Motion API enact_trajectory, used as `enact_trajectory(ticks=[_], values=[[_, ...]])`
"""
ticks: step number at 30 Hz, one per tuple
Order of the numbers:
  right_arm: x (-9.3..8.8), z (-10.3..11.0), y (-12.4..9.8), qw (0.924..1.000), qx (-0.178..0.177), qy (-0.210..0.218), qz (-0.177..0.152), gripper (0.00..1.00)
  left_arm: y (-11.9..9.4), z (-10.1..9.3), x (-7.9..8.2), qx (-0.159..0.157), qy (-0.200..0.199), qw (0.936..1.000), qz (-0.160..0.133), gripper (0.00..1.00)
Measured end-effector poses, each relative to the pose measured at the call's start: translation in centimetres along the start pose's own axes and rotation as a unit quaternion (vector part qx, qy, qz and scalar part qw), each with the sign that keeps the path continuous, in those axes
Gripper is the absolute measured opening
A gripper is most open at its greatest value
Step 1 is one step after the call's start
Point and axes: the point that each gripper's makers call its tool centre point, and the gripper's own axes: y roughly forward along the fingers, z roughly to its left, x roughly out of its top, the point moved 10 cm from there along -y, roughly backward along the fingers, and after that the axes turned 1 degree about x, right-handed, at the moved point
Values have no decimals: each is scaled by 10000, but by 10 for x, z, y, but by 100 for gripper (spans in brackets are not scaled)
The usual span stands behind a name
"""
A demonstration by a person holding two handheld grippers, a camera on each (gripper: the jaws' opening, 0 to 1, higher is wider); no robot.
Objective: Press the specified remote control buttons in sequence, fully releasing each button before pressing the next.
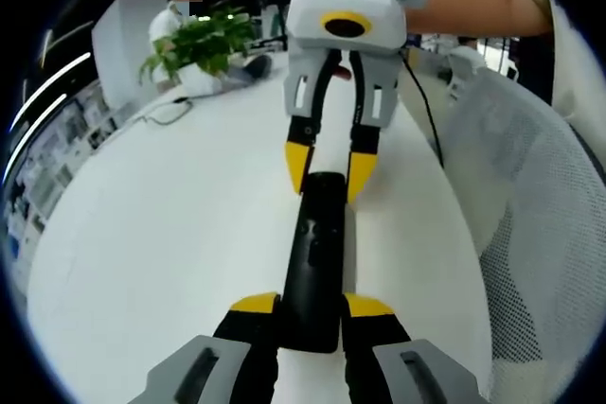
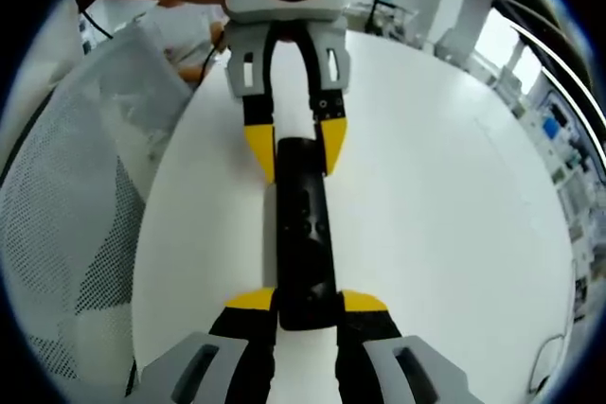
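Both grippers clasp one black remote [image 1: 317, 262] over the white desk [image 1: 170, 234], the left gripper [image 1: 312, 314] and right gripper [image 2: 308, 309] at opposite ends. No button press shows; the sequence appears still ahead.

Remote control [image 1: 317, 262]: a long, slim black bar with small dark buttons along its upper face. It is held level above the white counter [image 1: 170, 234], each end lying between a pair of yellow-tipped jaws, well inside the counter's edges.
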Motion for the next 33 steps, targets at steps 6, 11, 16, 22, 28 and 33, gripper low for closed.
enact_trajectory(ticks=[6,11,16,22,28,33], values=[[4,-16,-4,9999,-125,-12,-56,21,-5,16,7,107,126,9999,22,24],[9,-34,-8,9998,-191,-94,-56,21,-9,29,14,192,167,9997,12,24],[12,-53,-9,9995,-259,-167,-32,21,-10,49,18,274,220,9994,37,24],[13,-77,-8,9993,-327,-181,-79,21,-10,73,20,350,233,9991,16,24],[16,-100,-4,9989,-375,-260,-69,21,-6,97,17,404,214,9990,15,24],[17,-121,2,9984,-462,-318,-65,21,-1,117,17,460,210,9987,52,24]])
